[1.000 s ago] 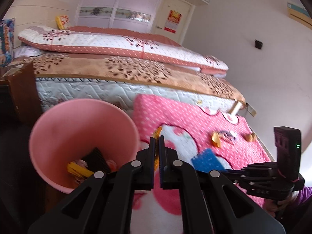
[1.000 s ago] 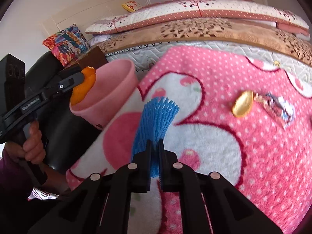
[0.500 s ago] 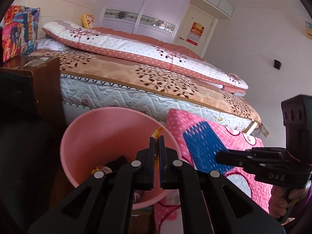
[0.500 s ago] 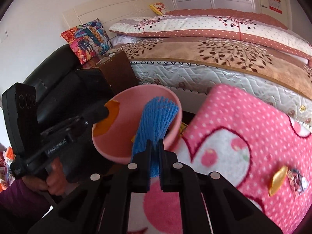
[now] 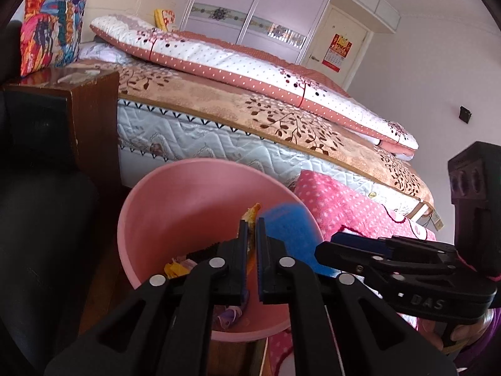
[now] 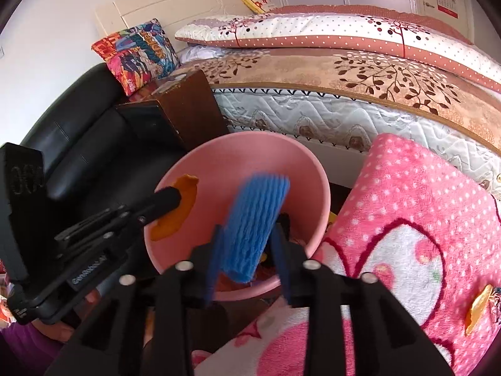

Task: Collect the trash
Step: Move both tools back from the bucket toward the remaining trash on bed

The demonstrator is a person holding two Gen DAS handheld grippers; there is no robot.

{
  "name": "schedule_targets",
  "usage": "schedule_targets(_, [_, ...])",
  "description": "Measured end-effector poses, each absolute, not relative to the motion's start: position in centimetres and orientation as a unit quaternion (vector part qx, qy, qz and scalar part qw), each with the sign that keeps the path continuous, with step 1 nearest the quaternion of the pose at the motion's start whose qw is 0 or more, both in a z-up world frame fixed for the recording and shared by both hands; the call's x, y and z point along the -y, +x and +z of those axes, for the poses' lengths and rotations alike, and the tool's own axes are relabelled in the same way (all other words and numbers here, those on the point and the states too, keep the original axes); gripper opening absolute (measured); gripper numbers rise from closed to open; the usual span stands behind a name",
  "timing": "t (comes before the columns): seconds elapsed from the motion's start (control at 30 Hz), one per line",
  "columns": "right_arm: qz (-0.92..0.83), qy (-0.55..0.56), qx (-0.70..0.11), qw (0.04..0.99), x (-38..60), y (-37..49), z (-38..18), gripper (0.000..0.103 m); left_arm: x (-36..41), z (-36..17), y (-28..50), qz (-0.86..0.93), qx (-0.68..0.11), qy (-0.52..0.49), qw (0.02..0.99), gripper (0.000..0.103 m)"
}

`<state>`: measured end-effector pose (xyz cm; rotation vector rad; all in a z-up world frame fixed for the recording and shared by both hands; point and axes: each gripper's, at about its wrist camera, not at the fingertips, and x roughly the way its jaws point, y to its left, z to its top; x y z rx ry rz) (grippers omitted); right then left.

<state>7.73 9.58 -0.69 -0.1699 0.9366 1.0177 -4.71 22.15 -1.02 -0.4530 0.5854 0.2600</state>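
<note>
I'm holding both grippers over the pink bin (image 6: 313, 169); their jaws have just been opening. Right gripper (image 6: 249, 260) is standing spread, blue foam net (image 6: 255, 219) loose between. Left gripper (image 5: 250, 238) is parting slightly around orange peel (image 6: 180, 206), at nine o'clock of the net.

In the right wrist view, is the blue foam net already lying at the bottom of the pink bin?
No. The blue foam net sits between the opened fingers of the right tool, above the pink bin, whose jaws have just been opening.
</note>
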Motion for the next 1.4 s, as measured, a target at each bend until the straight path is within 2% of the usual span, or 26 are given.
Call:
schedule_targets(0.03, [0.469, -0.079, -0.428, 0.768, -9.5, 7.7, -0.7, 0.038, -22.2, -1.1, -4.7, 0.126, -0.286, -0.223, 0.923, 0.02])
schedule_targets(0.07, [0.469, -0.08, -0.426, 0.77, -9.4, 7.6, -0.6, 0.038, -22.3, -1.1, -4.8, 0.127, -0.286, -0.226, 0.923, 0.031])
schedule_targets(0.1, [0.469, -0.08, -0.424, 0.771, -9.4, 7.6, -0.6, 0.038, -22.4, -1.1, -4.8, 0.127, -0.285, -0.23, 0.922, 0.034])
schedule_targets(0.33, [0.464, -0.077, -0.413, 0.78, -8.3, 7.1, -0.3, 0.038, -22.4, -1.2, -5.1, 0.133, -0.28, -0.242, 0.92, 0.034])
schedule_targets(0.77, [0.44, -0.07, -0.413, 0.794, -3.0, 5.1, -0.9, 0.038, -20.1, -1.0, -5.9, 0.169, -0.292, -0.195, 0.921, 0.034])
schedule_targets(1.4, [0.426, -0.059, -0.402, 0.809, 1.6, 2.0, -0.2, 0.038, -15.9, -0.1, -7.2, 0.118, -0.282, -0.172, 0.936, 0.034])
